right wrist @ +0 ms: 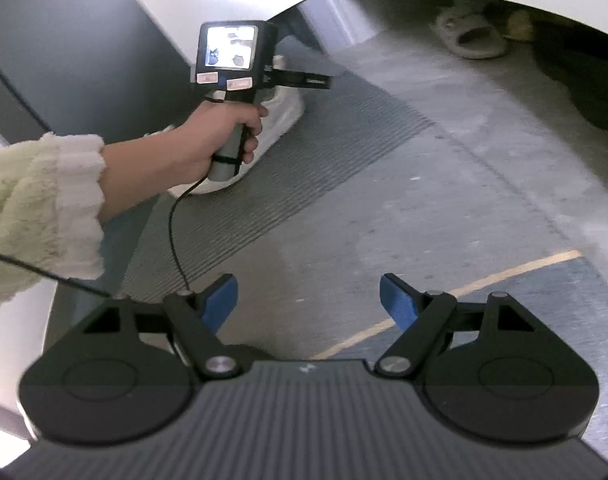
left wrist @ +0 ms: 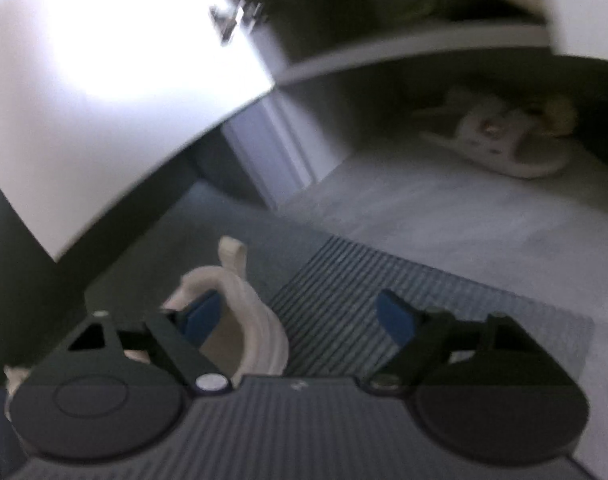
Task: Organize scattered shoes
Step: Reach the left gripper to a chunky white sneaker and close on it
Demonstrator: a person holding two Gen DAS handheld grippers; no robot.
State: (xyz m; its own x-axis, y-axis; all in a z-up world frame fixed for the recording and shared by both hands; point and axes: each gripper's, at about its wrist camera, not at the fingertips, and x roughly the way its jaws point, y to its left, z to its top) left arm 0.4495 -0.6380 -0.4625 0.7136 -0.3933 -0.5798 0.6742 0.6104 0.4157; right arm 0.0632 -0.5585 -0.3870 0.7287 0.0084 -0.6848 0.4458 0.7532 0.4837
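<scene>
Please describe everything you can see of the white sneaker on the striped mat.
The white sneaker looks like soft knit fabric with a thick pale sole. It stands upright on the grey striped mat, heel tab up, near the open cabinet door. One blue pad of the left gripper sits inside its collar; the other stays outside, jaws open. The hand hides its middle.

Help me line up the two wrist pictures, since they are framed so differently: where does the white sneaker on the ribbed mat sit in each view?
Left wrist: the white sneaker is low and left of centre, its heel collar around the left gripper's left pad.
Right wrist: upper left of centre, half hidden by the hand and handle.
Shared landmark: the pale slipper under the cabinet.
</scene>
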